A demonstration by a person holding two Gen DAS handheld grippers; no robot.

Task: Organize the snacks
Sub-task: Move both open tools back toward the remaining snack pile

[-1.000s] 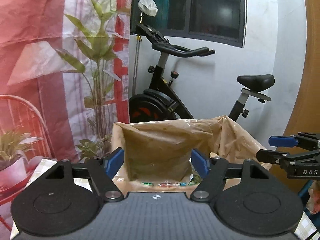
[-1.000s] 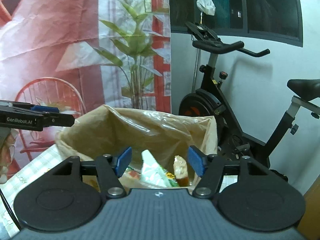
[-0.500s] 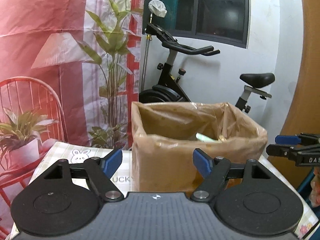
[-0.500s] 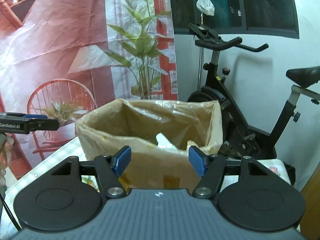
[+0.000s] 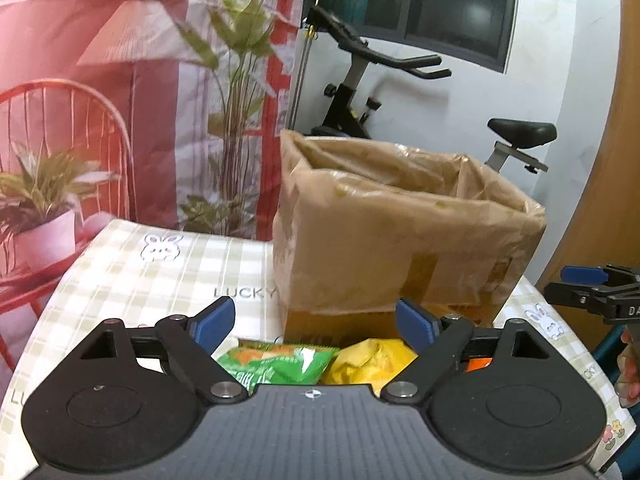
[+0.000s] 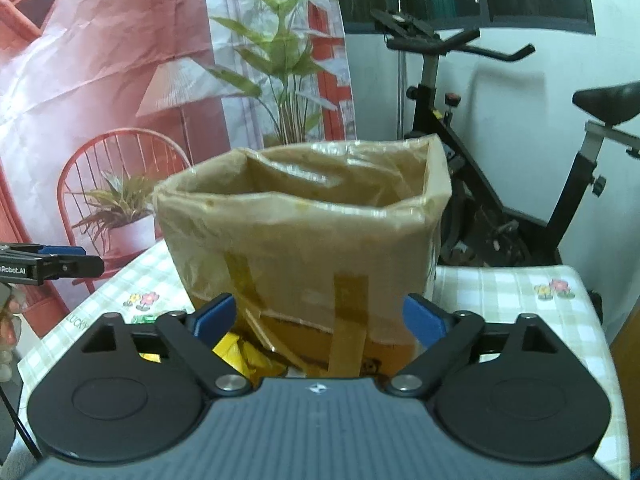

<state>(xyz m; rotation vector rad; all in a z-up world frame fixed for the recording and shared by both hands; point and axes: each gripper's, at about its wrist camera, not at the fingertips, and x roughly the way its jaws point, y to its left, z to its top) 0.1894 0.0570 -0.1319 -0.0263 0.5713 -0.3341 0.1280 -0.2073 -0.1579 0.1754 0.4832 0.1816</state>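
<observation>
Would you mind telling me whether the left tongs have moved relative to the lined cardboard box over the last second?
Yes. The left tongs have pulled back and down from over the box; they now sit before its front wall, jaws opening with nothing gripped, above a green snack packet.

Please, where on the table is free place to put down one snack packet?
Bare checked cloth lies left of the lined box, around the rabbit print, and right of it by the flower print. It is crowded in front of the box, where the green packet and yellow packet lie.
</observation>
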